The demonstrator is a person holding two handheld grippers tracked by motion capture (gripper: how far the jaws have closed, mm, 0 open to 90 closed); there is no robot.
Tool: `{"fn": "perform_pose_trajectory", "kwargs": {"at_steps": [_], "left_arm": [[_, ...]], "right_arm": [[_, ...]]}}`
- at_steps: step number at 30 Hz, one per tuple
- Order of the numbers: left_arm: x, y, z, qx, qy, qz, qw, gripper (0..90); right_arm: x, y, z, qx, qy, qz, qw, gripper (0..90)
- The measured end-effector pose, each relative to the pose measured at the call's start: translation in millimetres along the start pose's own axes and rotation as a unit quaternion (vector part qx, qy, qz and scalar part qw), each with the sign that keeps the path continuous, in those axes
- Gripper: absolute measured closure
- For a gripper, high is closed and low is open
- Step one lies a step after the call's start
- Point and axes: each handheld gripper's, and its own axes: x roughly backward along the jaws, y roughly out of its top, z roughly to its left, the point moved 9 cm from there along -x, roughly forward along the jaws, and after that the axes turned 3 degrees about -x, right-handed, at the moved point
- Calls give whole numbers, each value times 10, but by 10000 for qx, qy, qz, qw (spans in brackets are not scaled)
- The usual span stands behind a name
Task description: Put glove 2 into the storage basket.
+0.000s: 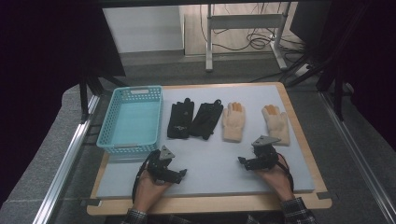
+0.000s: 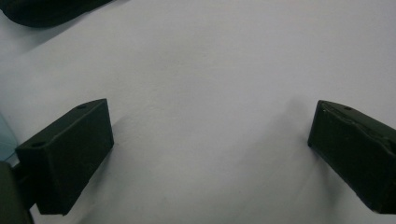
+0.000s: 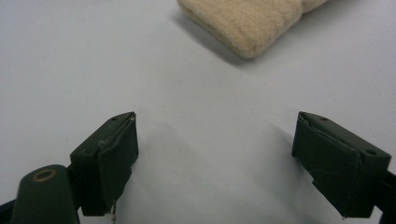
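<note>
While both hands rest low on the grey mat (image 1: 210, 154), I hold my left gripper (image 1: 183, 173) and right gripper (image 1: 241, 161) with jaws spread wide and nothing between them. Landmark: the blue basket (image 1: 131, 119), standing at the mat's left edge. Just right of the basket lie two black gloves (image 1: 194, 119) side by side, touching. Right of those, a cream glove (image 1: 233, 122) with orange fingertips; farther from the basket still, a second cream glove (image 1: 276, 123), apart from the first.

My left gripper sits near the basket's near corner, the black gloves beyond it; in the left gripper view a dark glove edge (image 2: 46, 10) shows at top left, well clear of the jaws. My right gripper is far from the basket, just short of the gloves' cuffs. In the right gripper view a cream cuff (image 3: 247, 23) lies ahead, apart from both jaws.
</note>
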Motion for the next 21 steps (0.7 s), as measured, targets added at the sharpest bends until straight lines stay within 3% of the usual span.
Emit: {"fn": "perform_pose_trajectory", "kwargs": {"at_steps": [9, 21], "left_arm": [[0, 0, 0, -1, 2, -3, 10000, 7], [2, 0, 2, -8, 4, -6, 10000, 8]], "right_arm": [[-14, 107, 59, -165, 188, -80, 9997, 148], [-88, 544, 130, -102, 358, -237, 9990, 149]]}}
